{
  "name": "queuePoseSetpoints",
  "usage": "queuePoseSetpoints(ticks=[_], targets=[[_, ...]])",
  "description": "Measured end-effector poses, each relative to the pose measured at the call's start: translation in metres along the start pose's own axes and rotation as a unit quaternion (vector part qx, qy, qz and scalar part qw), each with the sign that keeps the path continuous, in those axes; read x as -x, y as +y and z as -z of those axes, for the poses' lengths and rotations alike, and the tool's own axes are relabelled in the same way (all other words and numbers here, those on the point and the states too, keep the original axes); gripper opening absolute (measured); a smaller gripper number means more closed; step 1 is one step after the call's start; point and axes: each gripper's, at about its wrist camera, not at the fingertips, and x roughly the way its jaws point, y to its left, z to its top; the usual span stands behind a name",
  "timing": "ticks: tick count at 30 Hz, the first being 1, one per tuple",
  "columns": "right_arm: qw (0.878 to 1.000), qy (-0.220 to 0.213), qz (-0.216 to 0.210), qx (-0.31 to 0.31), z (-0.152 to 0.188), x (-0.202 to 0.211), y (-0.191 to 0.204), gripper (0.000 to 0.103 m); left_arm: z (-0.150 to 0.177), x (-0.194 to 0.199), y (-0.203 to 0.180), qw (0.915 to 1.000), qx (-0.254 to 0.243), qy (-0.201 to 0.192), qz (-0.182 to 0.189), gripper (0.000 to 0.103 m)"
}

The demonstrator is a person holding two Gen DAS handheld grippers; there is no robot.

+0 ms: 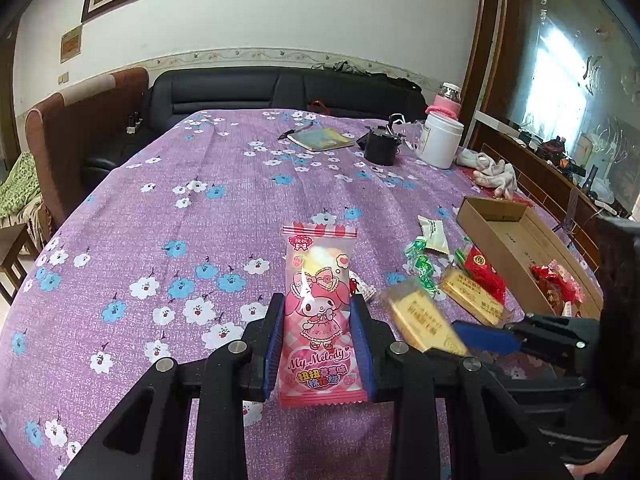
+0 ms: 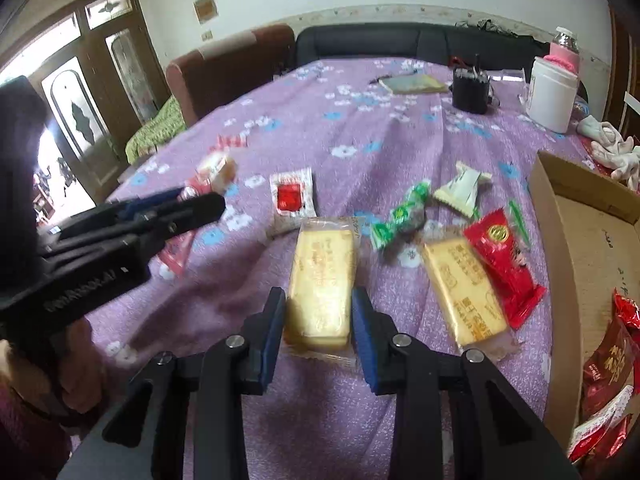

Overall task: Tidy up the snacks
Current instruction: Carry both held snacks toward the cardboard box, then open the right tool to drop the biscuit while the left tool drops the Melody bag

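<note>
The left gripper (image 1: 318, 344) holds a pink My Melody candy packet (image 1: 320, 320) in its jaws; the right gripper (image 2: 318, 332) clamps a clear-wrapped yellow biscuit (image 2: 322, 284). At two o'clock, the brown cardboard box (image 2: 560, 264) holds a few red packets; several snacks lie on the purple floral worktop (image 1: 160, 208), so sorting looks barely half done.

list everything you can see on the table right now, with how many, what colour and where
My Melody packet: 1, pink, between left gripper's fingers
Yellow biscuit packs: 2, one between right gripper's fingers, one beside it
Red packet: 1, by second biscuit pack
Green candies: a few, mid-table
White packet: 1, near box
Red-and-clear sachet: 1, mid-table
Cardboard box: 1, brown, right edge, red packets inside
White jar: 1, far side
Black container: 1, far side
Tablecloth: purple floral
Left hand-held gripper: black and blue
Right hand-held gripper: black and blue
</note>
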Motion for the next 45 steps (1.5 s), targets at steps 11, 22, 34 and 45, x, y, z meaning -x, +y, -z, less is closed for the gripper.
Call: queuePoseSetpoints(ticks=[11,22,34,45], targets=[[0.997,-0.059,-0.011,-0.050,-0.014,0.031,-0.028,0.032,-0.001,-0.006,-0.008,0.9998,-0.008,0.012,0.010,0.033],[0.985,-0.121,-0.006,-0.123,-0.023,0.071,-0.082,0.033,-0.025,-0.003,-0.061,0.9971,-0.037,0.026,0.061,0.033],[0.949,-0.190,0.011,-0.251,-0.012,0.128,-0.179,0.033,-0.053,-0.044,-0.184,0.9795,-0.055,0.084,0.174,0.032],[0.941,-0.098,0.121,-0.299,0.003,0.102,-0.226,0.032,-0.030,-0.083,-0.249,0.9665,-0.077,0.138,0.202,0.032]])
